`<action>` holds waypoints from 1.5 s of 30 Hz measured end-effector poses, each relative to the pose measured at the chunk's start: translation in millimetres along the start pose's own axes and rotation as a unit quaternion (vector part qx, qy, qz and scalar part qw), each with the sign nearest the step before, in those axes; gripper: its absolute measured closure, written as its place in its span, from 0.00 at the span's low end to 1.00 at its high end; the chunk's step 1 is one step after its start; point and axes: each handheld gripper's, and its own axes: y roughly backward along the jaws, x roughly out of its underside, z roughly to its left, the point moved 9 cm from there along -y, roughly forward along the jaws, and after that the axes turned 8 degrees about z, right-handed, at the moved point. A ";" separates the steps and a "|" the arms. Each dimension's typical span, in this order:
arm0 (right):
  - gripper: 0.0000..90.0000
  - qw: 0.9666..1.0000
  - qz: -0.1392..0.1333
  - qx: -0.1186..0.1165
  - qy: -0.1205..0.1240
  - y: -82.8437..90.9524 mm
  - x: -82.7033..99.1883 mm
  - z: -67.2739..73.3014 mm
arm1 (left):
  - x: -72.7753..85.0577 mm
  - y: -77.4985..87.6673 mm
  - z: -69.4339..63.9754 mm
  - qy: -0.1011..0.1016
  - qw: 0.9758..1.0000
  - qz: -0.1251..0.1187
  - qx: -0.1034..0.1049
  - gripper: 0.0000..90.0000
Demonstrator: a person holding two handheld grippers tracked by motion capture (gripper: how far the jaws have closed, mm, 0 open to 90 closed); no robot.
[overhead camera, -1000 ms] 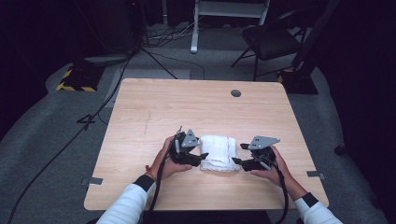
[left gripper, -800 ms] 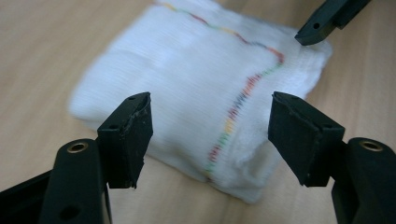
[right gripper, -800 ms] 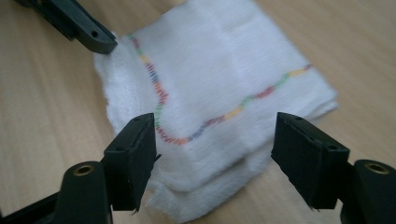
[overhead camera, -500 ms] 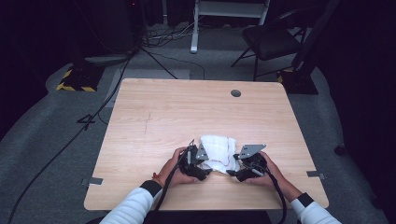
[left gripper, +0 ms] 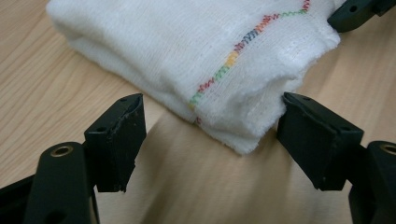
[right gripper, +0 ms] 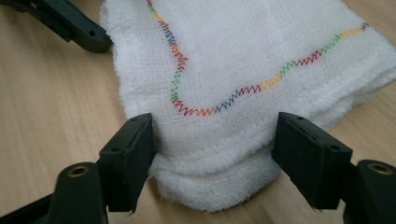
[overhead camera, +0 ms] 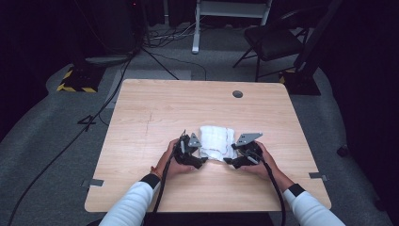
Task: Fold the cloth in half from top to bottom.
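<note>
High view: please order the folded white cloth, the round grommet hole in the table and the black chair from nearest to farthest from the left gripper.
From the left gripper:
1. Folded white cloth, right beside it, between both grippers.
2. Round grommet hole, near the table's far edge.
3. Black chair, on the floor beyond the table.

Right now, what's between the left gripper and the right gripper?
The folded white cloth lies on the table between the left gripper and right gripper, as the high view shows.

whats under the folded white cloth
The folded white cloth lies flat on the wooden table, and bare wood shows all around it. Its stacked layers show at the near edge; anything between or beneath them is covered.
</note>
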 end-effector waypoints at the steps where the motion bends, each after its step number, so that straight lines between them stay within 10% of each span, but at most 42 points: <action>1: 0.33 1.000 0.000 0.002 -0.005 -2.0 -2.6 -2.8 | 0.0 -0.2 5.4 0.003 1.000 -0.001 -0.002 0.26; 20: 0.34 1.000 0.008 0.016 -0.005 -13.3 -23.1 -17.7 | -1.2 5.6 30.7 0.032 0.999 0.006 -0.026 0.24; 45: 0.36 0.999 0.009 0.049 0.022 28.2 -23.5 -11.9 | 6.7 60.7 14.2 -0.018 0.997 0.010 -0.074 0.23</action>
